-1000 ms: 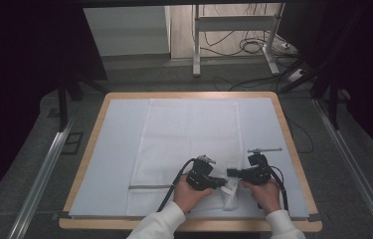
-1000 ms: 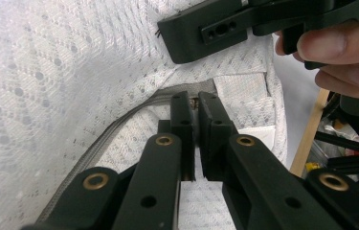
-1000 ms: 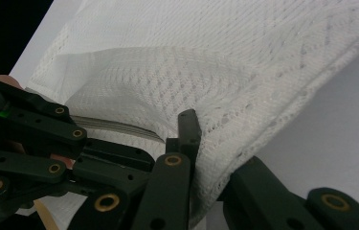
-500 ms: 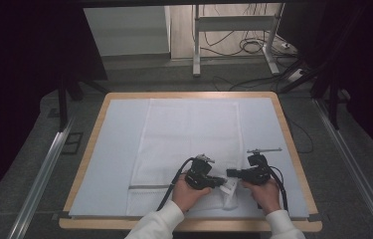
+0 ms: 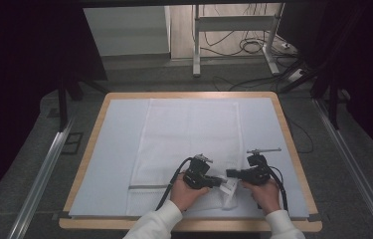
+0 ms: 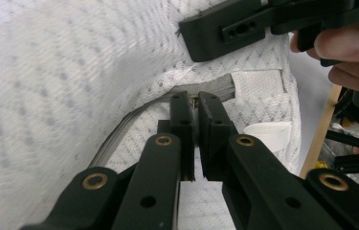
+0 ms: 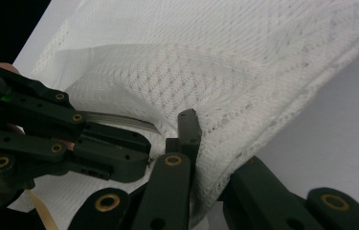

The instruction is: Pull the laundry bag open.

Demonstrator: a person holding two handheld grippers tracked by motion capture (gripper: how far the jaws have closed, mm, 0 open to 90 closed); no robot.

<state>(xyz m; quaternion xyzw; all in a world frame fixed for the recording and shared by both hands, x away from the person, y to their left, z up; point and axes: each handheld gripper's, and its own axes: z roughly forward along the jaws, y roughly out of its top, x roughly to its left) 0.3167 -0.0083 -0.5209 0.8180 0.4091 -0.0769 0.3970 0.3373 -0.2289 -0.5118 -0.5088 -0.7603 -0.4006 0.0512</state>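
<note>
One white mesh bag [image 5: 189, 144] with one zipper [image 6: 119, 132], two grippers, one table [image 5: 293, 144].

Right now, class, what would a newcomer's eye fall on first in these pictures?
First, the two black grippers meeting at the near edge of the table: the left gripper pinches the grey zipper of a white mesh bag, and the right gripper clamps the bag's fabric beside it. The bag lies flat across a pale blue mat.

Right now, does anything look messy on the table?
Yes. The white mesh bag lies flat except at its near right corner, bunched up where the left gripper pinches its zipper and the right gripper clamps the mesh.
</note>
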